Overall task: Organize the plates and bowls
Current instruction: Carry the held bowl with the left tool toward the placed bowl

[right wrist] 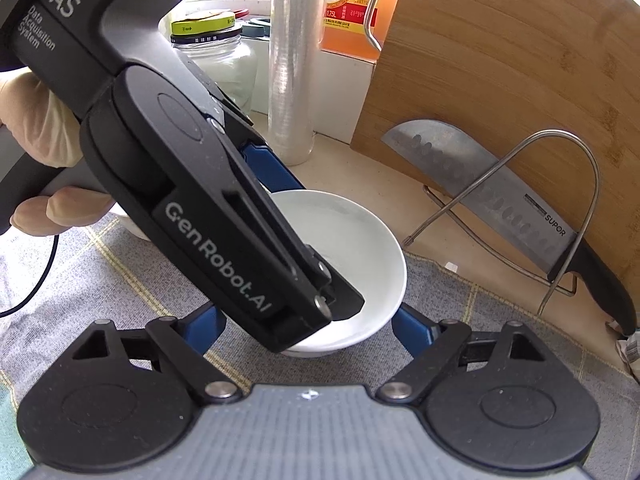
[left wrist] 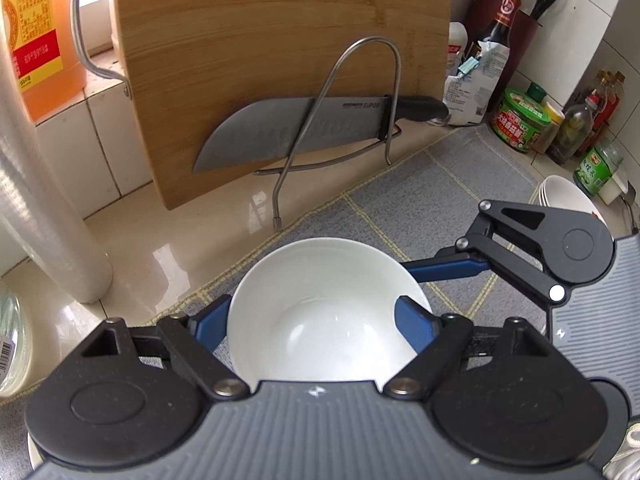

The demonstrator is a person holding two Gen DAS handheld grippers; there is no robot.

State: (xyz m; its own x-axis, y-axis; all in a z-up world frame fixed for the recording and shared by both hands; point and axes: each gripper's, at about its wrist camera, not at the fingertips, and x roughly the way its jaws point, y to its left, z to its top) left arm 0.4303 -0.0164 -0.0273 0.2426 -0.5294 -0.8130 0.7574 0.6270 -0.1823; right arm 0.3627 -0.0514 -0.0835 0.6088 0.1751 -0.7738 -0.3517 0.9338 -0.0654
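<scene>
A: Quick check. Where's the bowl (left wrist: 324,312) sitting?

B: It's on the grey checked mat (left wrist: 460,184), near the mat's edge by the counter, in front of the cutting board (left wrist: 260,60) and the knife (left wrist: 296,132) in the wire rack. You're bracketing it with both tools.

A: Left gripper (left wrist: 316,320) state?

B: Jaws are standing about half open, one blue finger (left wrist: 412,324) inside the bowl on its right, the other outside on its left. The wall between them looks held, but contact on the pads is hard to confirm, so I'm calling it cannot tell.

A: Right gripper (right wrist: 308,320)?

B: Jaws are standing wide, blue fingers (right wrist: 412,330) flanking the bowl's base from the near side. No pad is clearly pressing; I'm logging it open. The left tool's body is blocking most of that view.

A: So what am I doing well here?

B: You're probably lifting it toward the stacked bowls (left wrist: 568,196) at the far right of the mat. Keep one firm grip on the rim wall, keep the bowl level, and keep the two tools from knocking each other. Glazed ceramic is slippery, so be closing squarely, not on the edge.
</scene>
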